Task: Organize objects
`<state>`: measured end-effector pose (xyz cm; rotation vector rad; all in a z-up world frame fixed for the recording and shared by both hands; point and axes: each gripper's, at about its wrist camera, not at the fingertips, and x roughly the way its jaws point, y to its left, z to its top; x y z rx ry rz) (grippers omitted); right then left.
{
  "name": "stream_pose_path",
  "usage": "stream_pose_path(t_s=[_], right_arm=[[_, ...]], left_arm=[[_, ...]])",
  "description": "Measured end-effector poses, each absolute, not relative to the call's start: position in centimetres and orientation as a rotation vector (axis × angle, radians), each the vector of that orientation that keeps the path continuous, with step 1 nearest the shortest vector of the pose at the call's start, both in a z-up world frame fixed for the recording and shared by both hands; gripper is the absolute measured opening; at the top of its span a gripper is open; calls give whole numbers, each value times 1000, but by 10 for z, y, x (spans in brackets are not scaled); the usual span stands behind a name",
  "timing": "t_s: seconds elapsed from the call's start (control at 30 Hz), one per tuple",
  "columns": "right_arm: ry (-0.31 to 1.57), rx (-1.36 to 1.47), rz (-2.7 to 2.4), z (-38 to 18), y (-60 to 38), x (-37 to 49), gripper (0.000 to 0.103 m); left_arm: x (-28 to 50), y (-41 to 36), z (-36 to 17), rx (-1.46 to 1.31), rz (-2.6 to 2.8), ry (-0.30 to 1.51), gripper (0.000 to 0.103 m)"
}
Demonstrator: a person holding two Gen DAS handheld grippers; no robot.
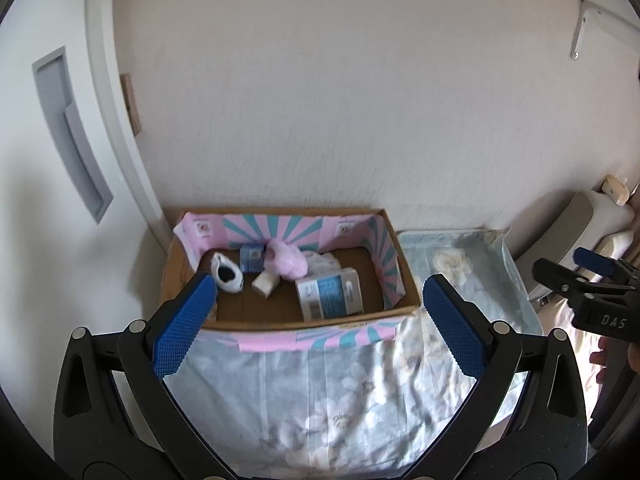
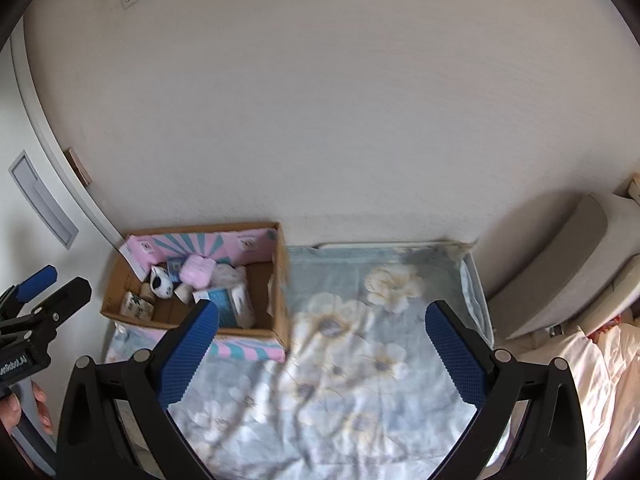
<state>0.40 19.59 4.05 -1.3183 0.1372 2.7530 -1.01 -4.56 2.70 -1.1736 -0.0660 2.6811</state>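
Observation:
A cardboard box [image 1: 404, 264] [image 2: 280, 280] with pink and teal flaps sits on a floral cloth against the wall. Inside lie a pink plush [image 1: 286, 262] [image 2: 196, 270], a white and black sock [image 1: 227, 273] [image 2: 162, 282], a small blue carton [image 1: 252, 258], a white roll [image 1: 266, 283] and a blue and white package [image 1: 330, 293] [image 2: 228, 304]. My left gripper [image 1: 320, 316] hovers open in front of the box, holding nothing. My right gripper [image 2: 322, 340] hangs open over the bare cloth to the right of the box, also holding nothing.
The floral cloth [image 1: 340, 392] [image 2: 360, 340] covers a low table by the white wall. A white door with a recessed handle [image 1: 72, 132] stands at the left. A beige cushioned seat [image 2: 560, 264] is at the right. A hand [image 2: 24, 408] grips the left tool.

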Motion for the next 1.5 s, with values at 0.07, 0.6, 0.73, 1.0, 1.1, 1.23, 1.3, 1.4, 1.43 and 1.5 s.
stream_pose_path(t_s=[0.07, 0.6, 0.73, 1.0, 1.1, 1.23, 1.3, 1.4, 1.43, 1.5], right_arm=[[131, -1310, 2754, 38, 200, 9, 103], [149, -1274, 2765, 42, 213, 20, 103], [143, -1270, 2776, 42, 212, 19, 103], [142, -1261, 2777, 43, 213, 17, 103], [143, -1261, 2776, 43, 213, 17, 103], [145, -1257, 2772, 43, 212, 18, 103], [143, -1255, 2771, 43, 211, 18, 103], [141, -1251, 2769, 43, 211, 18, 103], [138, -1253, 2768, 43, 212, 17, 103], [134, -1256, 2766, 43, 212, 16, 103]], left_arm=[[-6, -45, 24, -1182, 2681, -80, 103], [2, -42, 30, -1166, 2710, -48, 103], [1, -43, 30, -1168, 2710, -48, 103], [0, -44, 32, -1166, 2704, -57, 103], [0, -44, 33, -1166, 2702, -56, 103], [0, -45, 33, -1157, 2704, -61, 103], [-1, -46, 34, -1152, 2701, -58, 103], [-3, -46, 34, -1146, 2694, -55, 103], [-3, -46, 33, -1146, 2691, -55, 103], [-5, -46, 33, -1147, 2690, -54, 103]])
